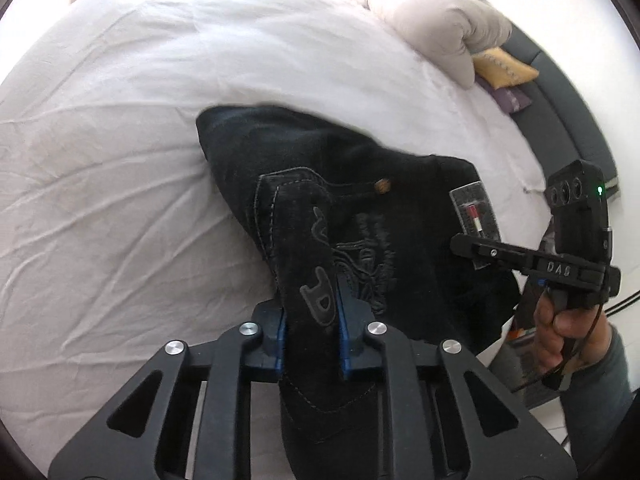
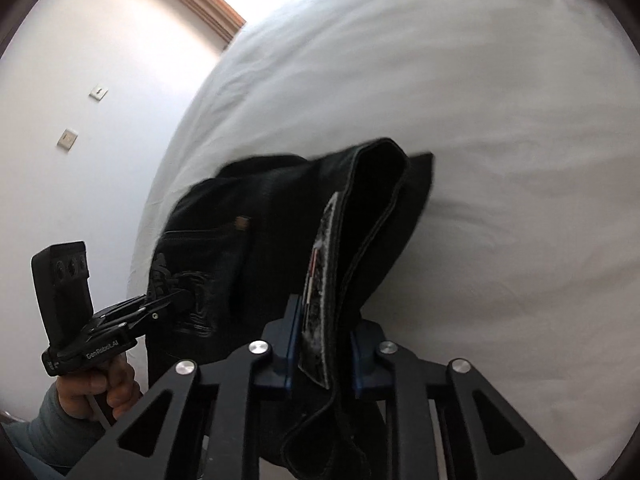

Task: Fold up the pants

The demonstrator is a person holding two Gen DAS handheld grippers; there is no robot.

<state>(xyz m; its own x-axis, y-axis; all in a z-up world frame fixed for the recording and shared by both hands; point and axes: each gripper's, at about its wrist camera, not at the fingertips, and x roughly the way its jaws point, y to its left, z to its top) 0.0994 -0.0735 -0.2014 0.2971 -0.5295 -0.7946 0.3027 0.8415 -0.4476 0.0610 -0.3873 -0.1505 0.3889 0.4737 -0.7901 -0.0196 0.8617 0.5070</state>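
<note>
Starting at the left, bare white bed sheet (image 1: pixel 120 140) runs wide and wrinkled, and only past the middle of it does the dark pair of pants (image 1: pixel 320 184) begin, a bunched mass lying partly on the sheet and rising toward both cameras. The left gripper (image 1: pixel 311 332) has its blue pads pressed against a thick fold of denim carrying a stitched pocket with a raised letter emblem; that fold passes straight between the fingers and on toward the camera, so the claw is pinching cloth, not spread. Further right along the same edge sits the pale brand patch (image 1: pixel 476 216) on the waistband, and there the right gripper (image 1: pixel 464 245) reaches in from the side with its tips at the patch. Its own wrist view shows the waistband (image 2: pixel 360 216) with that patch standing edge-on between the blue pads, so it too is closed on the pants (image 2: pixel 256 240).

The relation that matters, as I judge it: the two grips sit side by side along the waistband edge, that edge running left to right between them, while the rest of the garment lies ahead of both claws, away from the holder, on the sheet (image 2: pixel 500 100). Both hands seem about equally near. The next fold likely calls for carrying this held edge forward over the cloth beyond, both claws moving together and level
</note>
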